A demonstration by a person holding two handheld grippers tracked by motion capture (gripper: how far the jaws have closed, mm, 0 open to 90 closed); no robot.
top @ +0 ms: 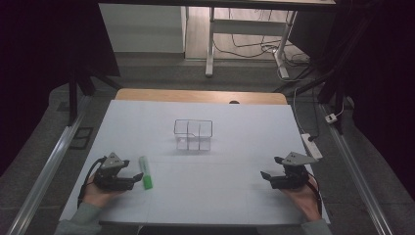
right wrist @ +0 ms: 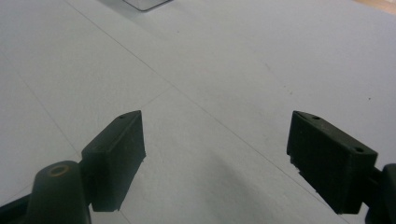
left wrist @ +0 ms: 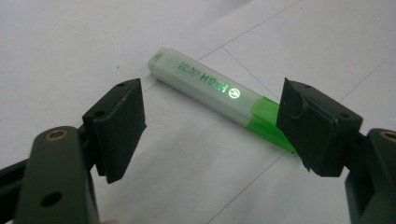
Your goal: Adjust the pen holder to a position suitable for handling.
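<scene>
The jaws of the left gripper (left wrist: pixel 212 128) are spread wide, with nothing pinched; a green highlighter (left wrist: pixel 219 95) is seen lying flat on the white table (top: pixel 235 196) just ahead of them. The approach is judged to be in hand; a short advance and a squeeze across the barrel are called for. The right gripper (right wrist: pixel 215 158) is likewise held apart, well away, and a clear divided box (top: pixel 193 134) stands mid-table.

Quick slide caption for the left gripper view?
Left gripper, jaws open, poised over a green highlighter lying on the white table.

left gripper (top: pixel 134 177) beside green highlighter (top: pixel 145 172) — fingers apart
</scene>
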